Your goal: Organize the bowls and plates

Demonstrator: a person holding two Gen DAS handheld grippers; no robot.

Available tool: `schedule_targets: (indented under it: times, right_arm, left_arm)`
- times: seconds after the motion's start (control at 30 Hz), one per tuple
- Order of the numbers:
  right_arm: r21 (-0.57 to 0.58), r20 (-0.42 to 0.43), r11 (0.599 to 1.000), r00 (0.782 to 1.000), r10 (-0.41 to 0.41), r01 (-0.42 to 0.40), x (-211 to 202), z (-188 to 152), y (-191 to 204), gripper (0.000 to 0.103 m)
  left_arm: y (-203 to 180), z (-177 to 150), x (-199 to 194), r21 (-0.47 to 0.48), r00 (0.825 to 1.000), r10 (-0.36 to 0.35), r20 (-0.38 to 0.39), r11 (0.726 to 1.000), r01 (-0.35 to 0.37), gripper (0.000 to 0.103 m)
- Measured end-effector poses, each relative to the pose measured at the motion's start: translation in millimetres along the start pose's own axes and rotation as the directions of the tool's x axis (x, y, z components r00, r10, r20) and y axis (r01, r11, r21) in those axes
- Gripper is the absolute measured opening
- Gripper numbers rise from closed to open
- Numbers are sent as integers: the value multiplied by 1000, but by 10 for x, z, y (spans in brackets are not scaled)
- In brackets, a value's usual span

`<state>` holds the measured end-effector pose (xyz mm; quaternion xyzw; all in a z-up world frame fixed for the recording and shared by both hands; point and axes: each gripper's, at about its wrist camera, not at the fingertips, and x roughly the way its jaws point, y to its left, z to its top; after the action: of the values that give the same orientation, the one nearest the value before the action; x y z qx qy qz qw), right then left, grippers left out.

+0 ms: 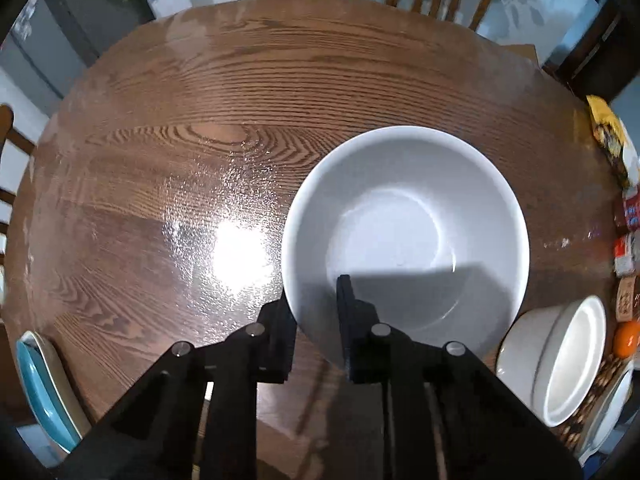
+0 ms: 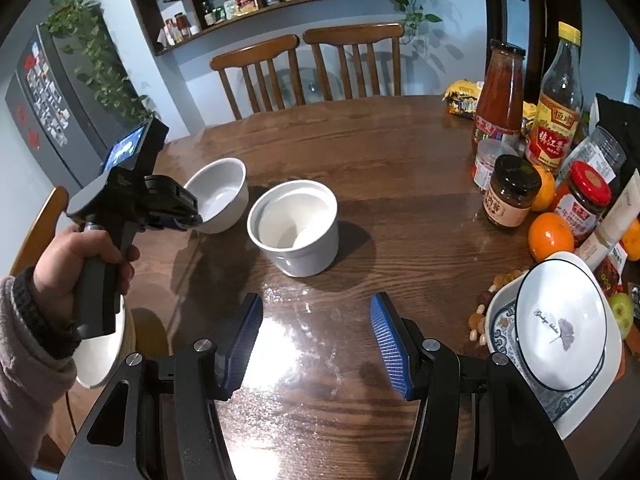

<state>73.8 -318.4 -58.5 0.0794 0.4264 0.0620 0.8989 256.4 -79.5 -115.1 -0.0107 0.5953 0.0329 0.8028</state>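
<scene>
Your left gripper point(image 1: 316, 320) points steeply down at the wooden table point(image 1: 248, 92) with its jaws drawn in narrow on the near rim of a white bowl point(image 1: 404, 236): one finger sits inside the bowl against its wall, the other outside, and the rim runs between them, so the wall looks pinched. Seen from the right wrist, that same bowl point(image 2: 218, 194) sits tilted at the tip of the left gripper point(image 2: 188, 216), which your left hand point(image 2: 68, 276) holds by its black handle; whether the bowl's base rests on the wood or is just clear of it, you cannot tell. Your right gripper point(image 2: 316, 344) hangs over bare tabletop about half open, its blue-padded fingers point(image 2: 244, 340) apart with nothing between them and touching nothing. Just beyond it stands a straight-sided white bowl point(image 2: 294, 226) with a second one nested inside, close beside the gripped bowl but not touching it. To your right, a white plate with a dark rim and a small leaf print point(image 2: 560, 320) leans on a blue-patterned dish point(image 2: 500, 320) near the table edge. Crowding that side are two oranges point(image 2: 550, 240), a brown-lidded jar point(image 2: 510, 192), a red-lidded jar point(image 2: 586, 196), a red sauce bottle point(image 2: 500, 92) and a vinegar bottle point(image 2: 558, 100). A blue-and-white plate point(image 1: 48, 392) lies at the table's near left edge in the left wrist view. Two wooden chairs point(image 2: 304, 68) stand across the table.
</scene>
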Motion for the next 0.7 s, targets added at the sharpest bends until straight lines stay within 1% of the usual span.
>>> schedule_targets:
  times: [0.1, 0.2, 0.33, 0.4, 0.47, 0.7]
  right_arm:
    - [0, -1, 1000, 1000, 0, 0, 4, 2, -5, 57]
    - [3, 0, 1000, 1000, 1, -1, 0, 1, 2, 57]
    - [5, 4, 1000, 1000, 7, -7, -24, -31, 25, 57]
    - [5, 4, 1000, 1000, 9, -9, -35, -57, 34, 57]
    - [6, 2, 1000, 1000, 8, -9, -50, -92, 43, 57]
    - [3, -20, 1000, 1000, 5, -5, -51, -217, 61, 57]
  left_arm:
    - [-113, -82, -40, 97, 1000, 29, 10, 995, -30, 16]
    - [-213, -225, -95, 184, 999, 33, 0, 982, -32, 16]
    - [-313, -521, -202, 281, 999, 33, -7, 959, -30, 17]
    - [-366, -711, -264, 329, 999, 37, -15, 944, -30, 17]
    - [-384, -882, -336, 366, 999, 27, -24, 931, -17, 17]
    - [-472, -1498, -523, 443, 998, -6, -66, 896, 35, 17]
